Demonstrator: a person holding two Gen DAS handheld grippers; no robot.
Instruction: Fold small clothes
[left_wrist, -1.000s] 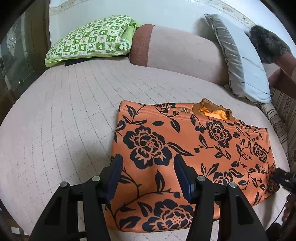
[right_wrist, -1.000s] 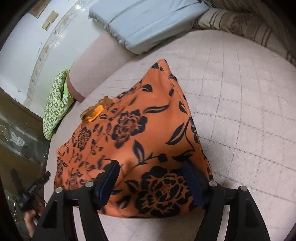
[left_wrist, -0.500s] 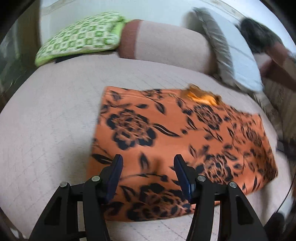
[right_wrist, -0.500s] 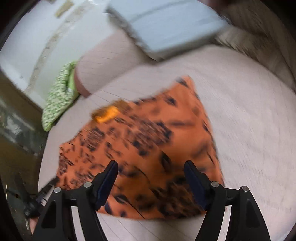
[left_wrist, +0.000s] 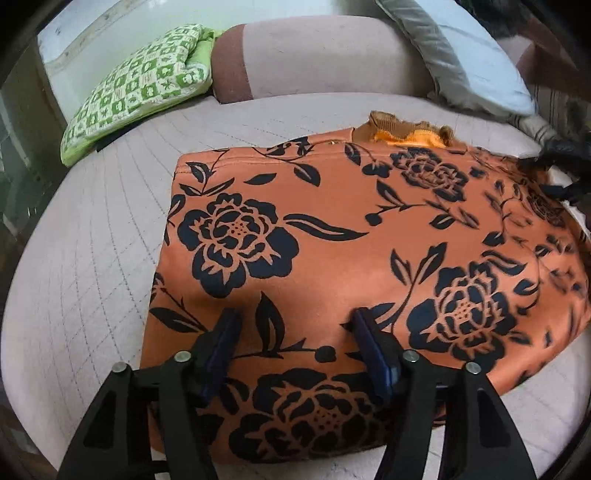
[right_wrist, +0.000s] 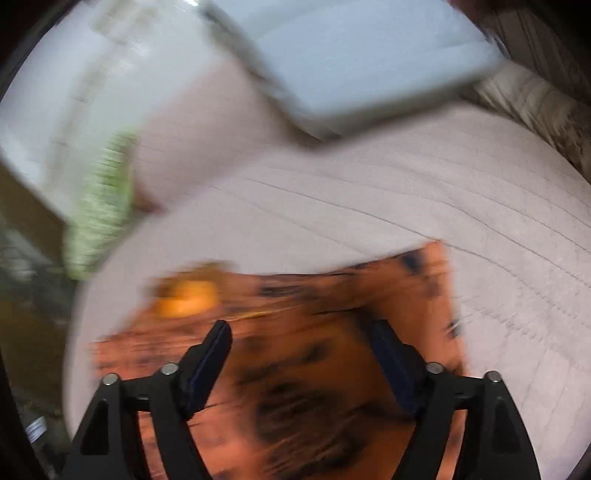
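Note:
An orange garment with black flowers (left_wrist: 351, 251) lies folded flat on the beige quilted bed (left_wrist: 92, 258), its ribbed collar (left_wrist: 402, 129) at the far edge. My left gripper (left_wrist: 295, 332) is open and empty, low over the garment's near edge. In the right wrist view, which is motion-blurred, the garment (right_wrist: 314, 350) fills the lower middle and my right gripper (right_wrist: 303, 343) is open and empty over it. The right gripper's dark tips (left_wrist: 561, 162) show at the garment's right end in the left wrist view.
A green checked pillow (left_wrist: 136, 85), a beige and brown bolster (left_wrist: 314, 55) and a pale blue-grey pillow (left_wrist: 469, 59) lie along the far side by the wall. Striped bedding (right_wrist: 535, 99) lies at the right.
My left gripper has moved closer over the garment's near edge. My right gripper has swung fast, so the garment now sits lower and its view is blurred. Both stay open.

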